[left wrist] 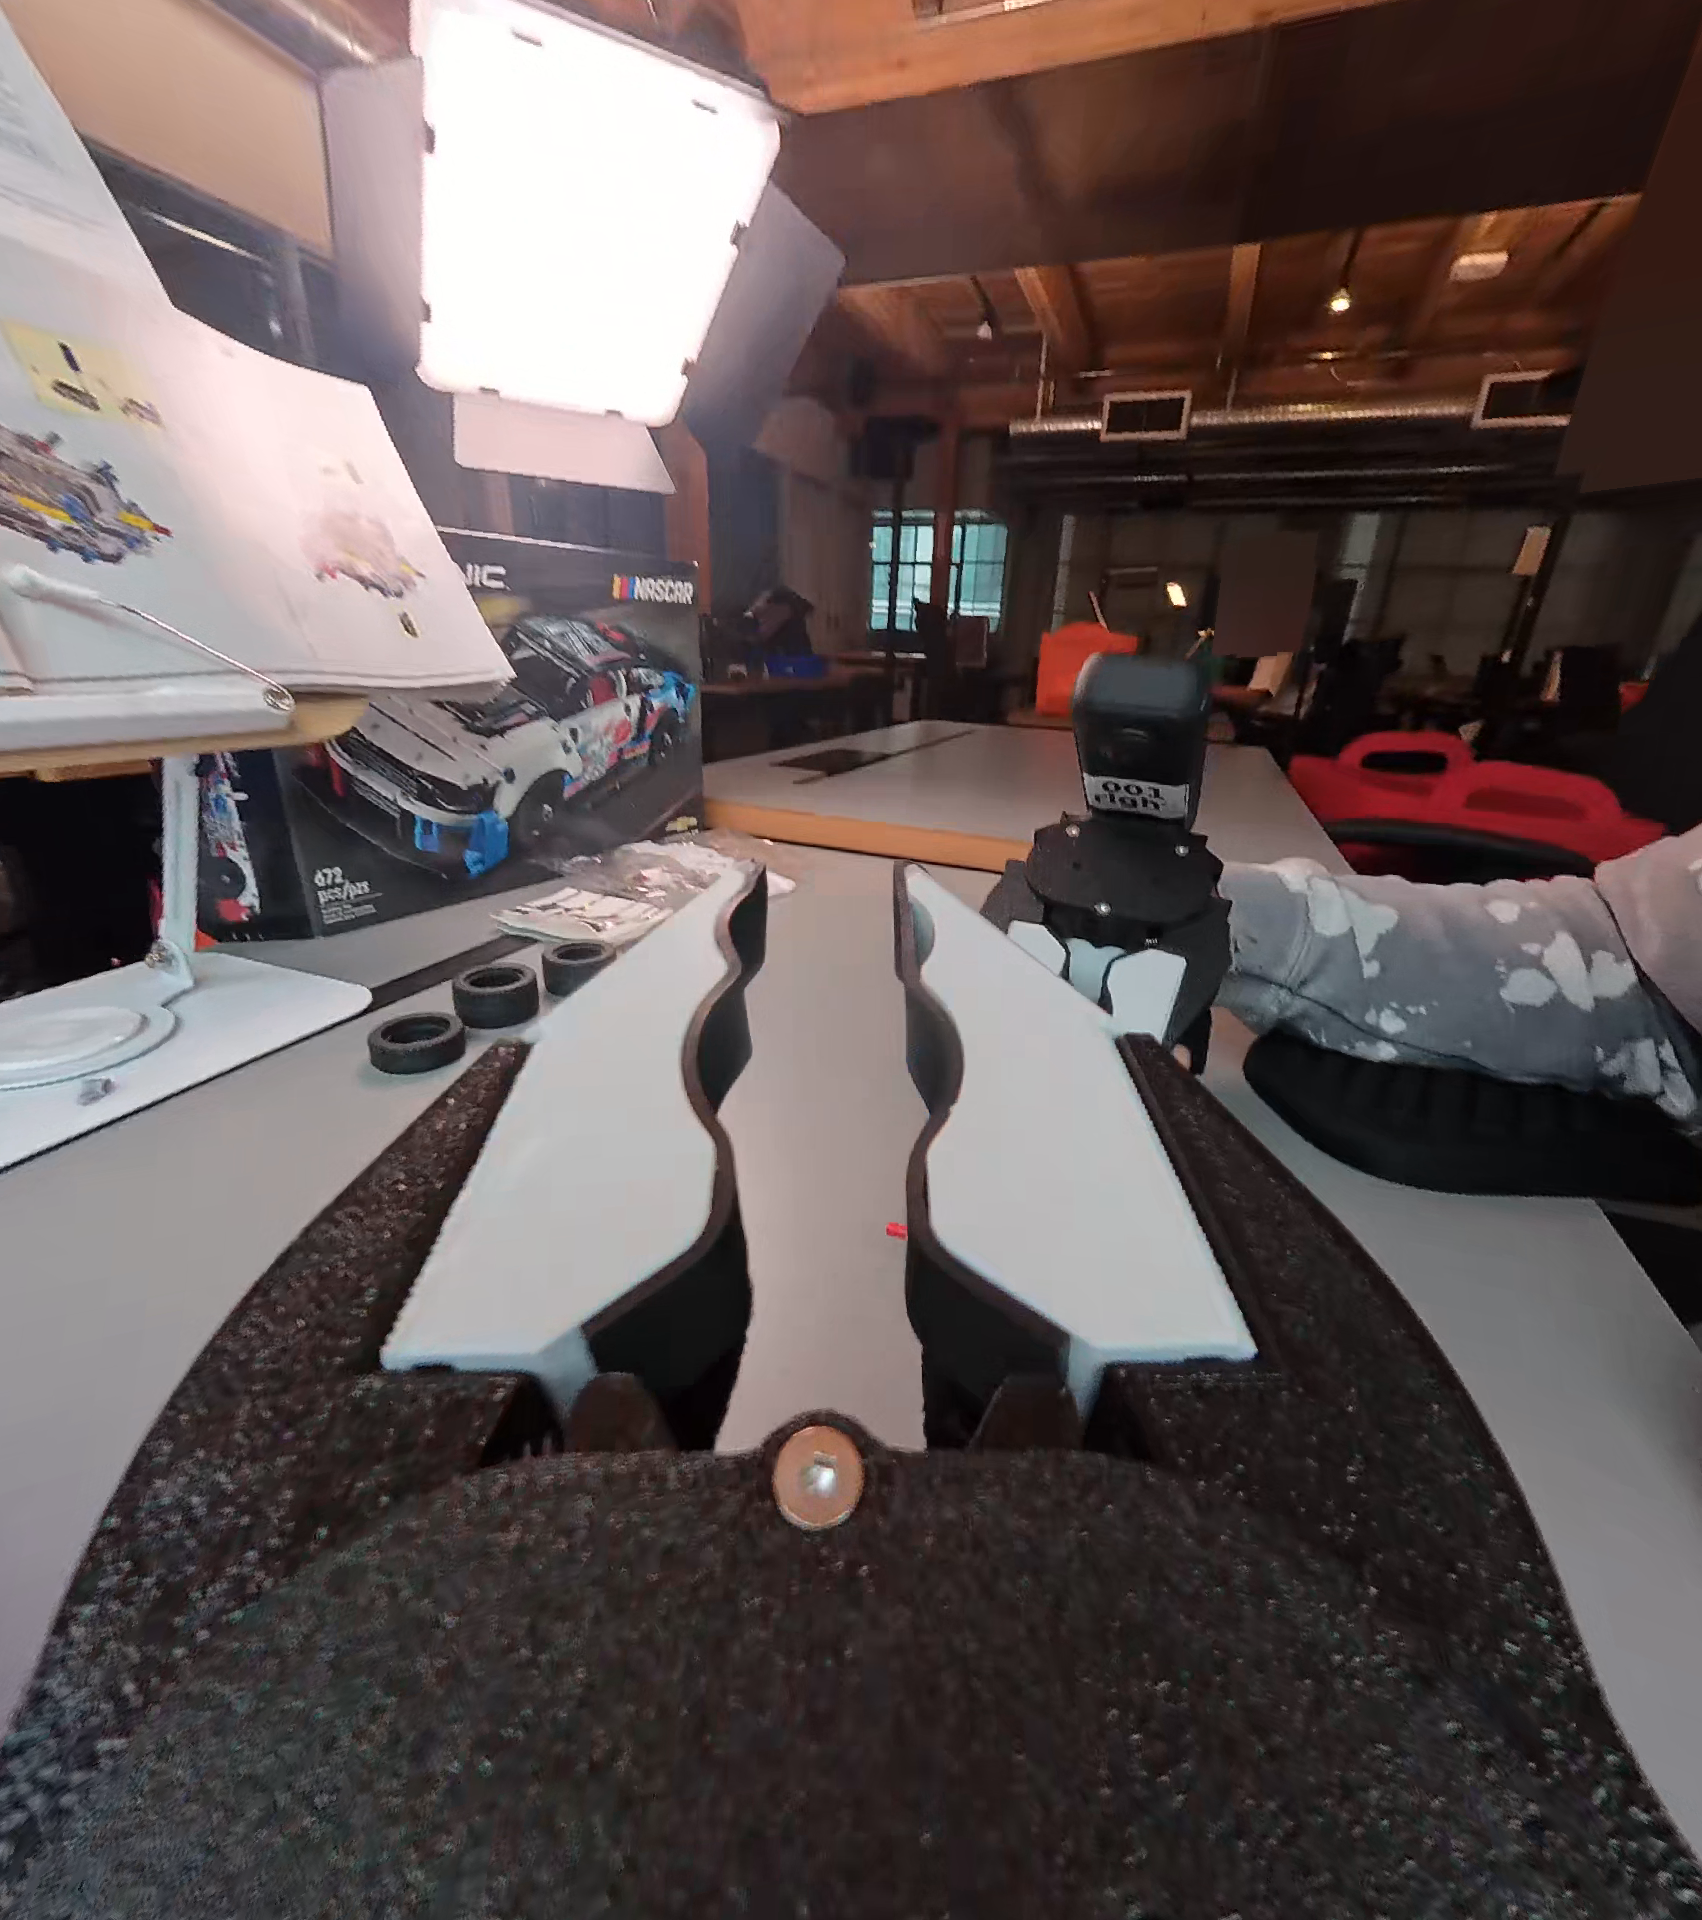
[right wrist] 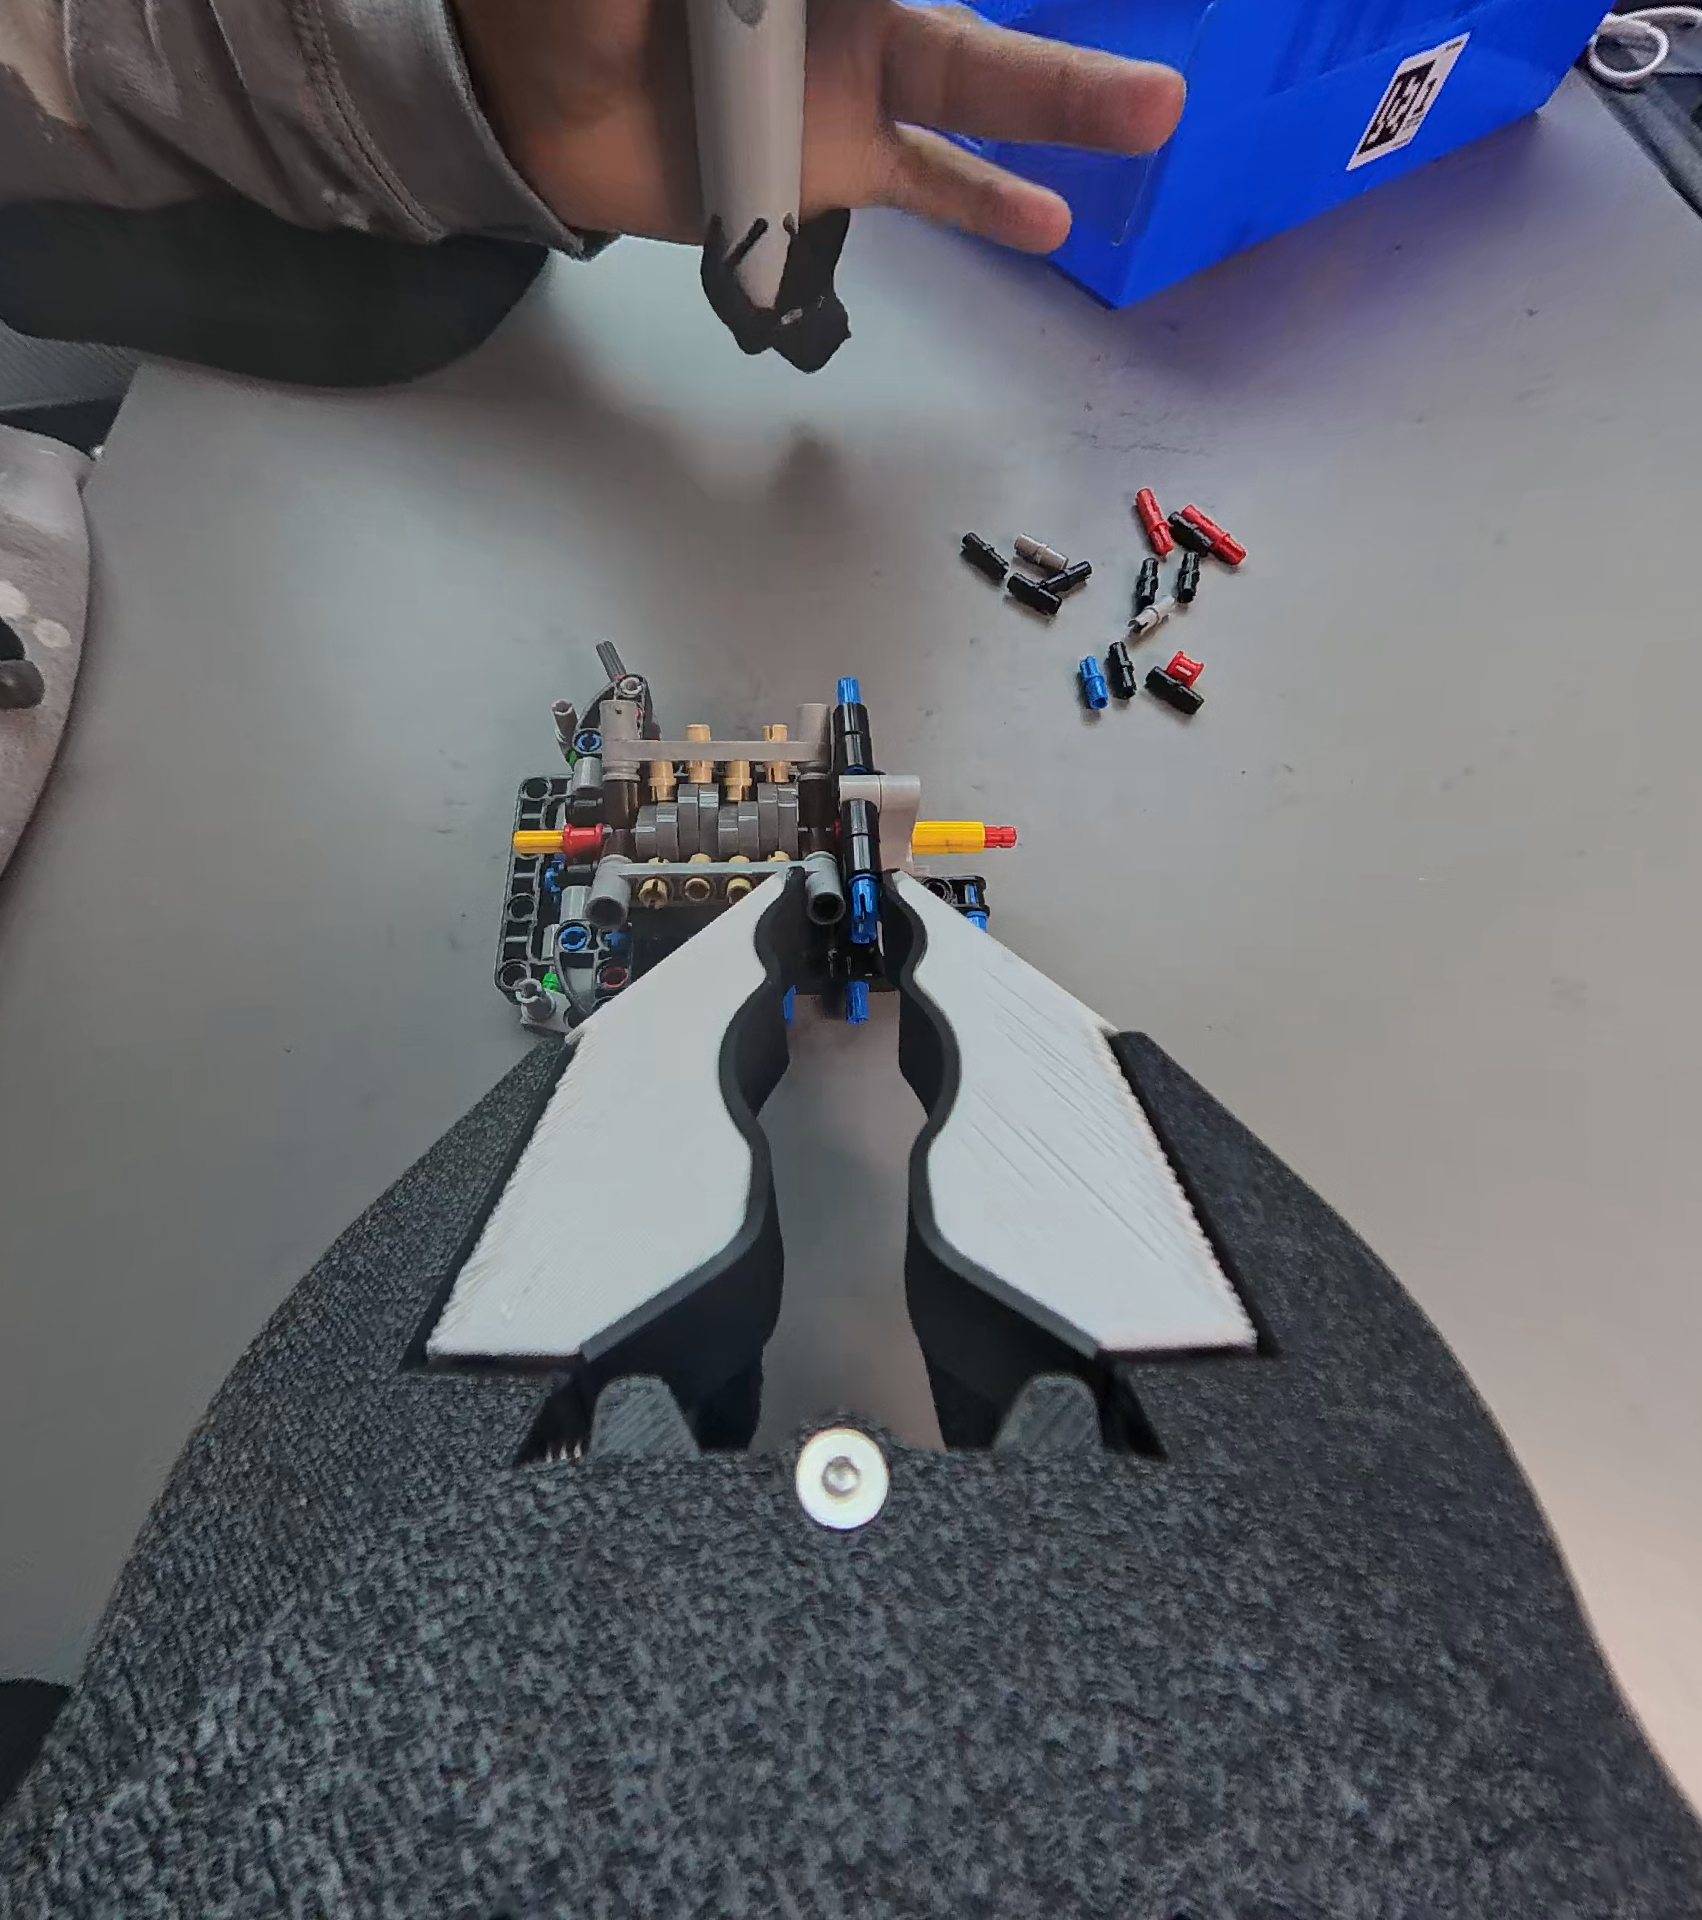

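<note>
My right gripper (right wrist: 842, 888) is closed on the near right end of a small brick assembly (right wrist: 701, 821) on the grey table, its tips on either side of a black upright beam with blue pins (right wrist: 859, 904). The assembly has grey gears, tan pins and yellow axles. My left gripper (left wrist: 829, 894) is open and empty, held above the table and pointing at the far side. The right gripper also shows in the left wrist view (left wrist: 1122, 987), pointing down, held by a person's sleeved arm (left wrist: 1449, 966). A hand (right wrist: 878, 114) grips the left gripper's grey handle.
Several loose black, red, blue and grey pins (right wrist: 1127, 592) lie right of the assembly. A blue bin (right wrist: 1294, 135) stands beyond them. Three black tyres (left wrist: 494, 992), a car-kit box (left wrist: 504, 748), an instruction booklet on a white stand (left wrist: 151, 520) and a bright lamp (left wrist: 577, 208) are at the left. A tiny red piece (left wrist: 894, 1229) lies on the table. My right fingertips sit around 15 cm from my left ones.
</note>
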`<state>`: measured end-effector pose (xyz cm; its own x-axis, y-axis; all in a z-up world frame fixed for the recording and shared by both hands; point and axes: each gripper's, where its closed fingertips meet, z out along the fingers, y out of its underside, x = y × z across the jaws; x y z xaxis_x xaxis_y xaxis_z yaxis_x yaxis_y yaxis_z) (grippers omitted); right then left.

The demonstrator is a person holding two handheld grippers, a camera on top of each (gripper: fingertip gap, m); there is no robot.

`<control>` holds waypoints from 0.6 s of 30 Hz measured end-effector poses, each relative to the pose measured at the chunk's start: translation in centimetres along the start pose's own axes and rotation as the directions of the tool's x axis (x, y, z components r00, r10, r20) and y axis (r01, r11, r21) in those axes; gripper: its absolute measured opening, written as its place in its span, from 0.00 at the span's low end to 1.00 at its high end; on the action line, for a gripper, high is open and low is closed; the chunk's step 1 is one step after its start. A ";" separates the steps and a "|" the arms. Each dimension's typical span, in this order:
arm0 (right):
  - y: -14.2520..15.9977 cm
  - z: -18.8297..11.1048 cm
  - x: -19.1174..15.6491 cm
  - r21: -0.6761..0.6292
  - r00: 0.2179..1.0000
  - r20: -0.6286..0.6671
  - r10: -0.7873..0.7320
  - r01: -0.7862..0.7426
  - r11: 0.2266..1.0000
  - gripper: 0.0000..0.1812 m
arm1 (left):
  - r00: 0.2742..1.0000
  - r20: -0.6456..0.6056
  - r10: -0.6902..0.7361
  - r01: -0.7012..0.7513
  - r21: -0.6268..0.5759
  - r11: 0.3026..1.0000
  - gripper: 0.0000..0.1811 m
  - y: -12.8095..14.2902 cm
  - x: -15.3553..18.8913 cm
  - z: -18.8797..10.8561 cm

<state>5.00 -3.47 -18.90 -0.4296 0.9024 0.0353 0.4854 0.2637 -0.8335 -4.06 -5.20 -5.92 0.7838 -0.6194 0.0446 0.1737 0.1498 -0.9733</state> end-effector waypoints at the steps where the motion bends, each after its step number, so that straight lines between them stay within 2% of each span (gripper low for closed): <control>1: -0.2 0.0 0.0 0.008 1.000 -0.001 -0.004 0.004 1.000 0.08 | 1.000 0.013 -0.007 0.006 0.024 1.000 0.15 -0.4 -0.3 -0.2; 5: -1.6 -0.7 0.2 0.085 1.000 -0.019 -0.009 0.010 0.996 0.07 | 0.996 0.088 -0.014 0.011 0.028 1.000 0.23 -0.6 -1.8 -0.6; 7: -2.3 -1.2 0.7 0.128 0.999 -0.046 0.003 0.003 0.992 0.07 | 0.980 0.200 0.020 -0.016 -0.021 1.000 0.24 -0.1 -3.4 -0.9; 10: -3.2 -1.9 2.2 0.193 0.993 -0.115 0.040 -0.017 0.981 0.07 | 0.955 0.277 0.105 -0.083 -0.091 0.992 0.14 0.3 -4.3 -1.3; 13: -4.2 -3.0 4.4 0.279 0.971 -0.217 0.099 -0.035 0.960 0.07 | 0.933 0.326 0.155 -0.120 -0.123 0.985 0.07 0.4 -5.1 -1.8; 15: -4.8 -4.0 6.3 0.332 0.941 -0.311 0.133 -0.024 0.943 0.08 | 0.933 0.326 0.156 -0.118 -0.132 0.984 0.01 0.6 -5.3 -1.9; 18: -5.6 -5.9 10.0 0.372 0.858 -0.478 0.188 0.004 0.928 0.07 | 0.919 0.357 0.166 -0.117 -0.156 0.981 0.00 1.0 -6.1 -2.2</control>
<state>2.46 6.04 -10.60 0.0874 0.9867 0.1371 0.1654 0.1213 -0.9787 -10.03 -3.00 -7.62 0.9623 -0.2690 -0.0407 -0.0142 0.0994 -0.9949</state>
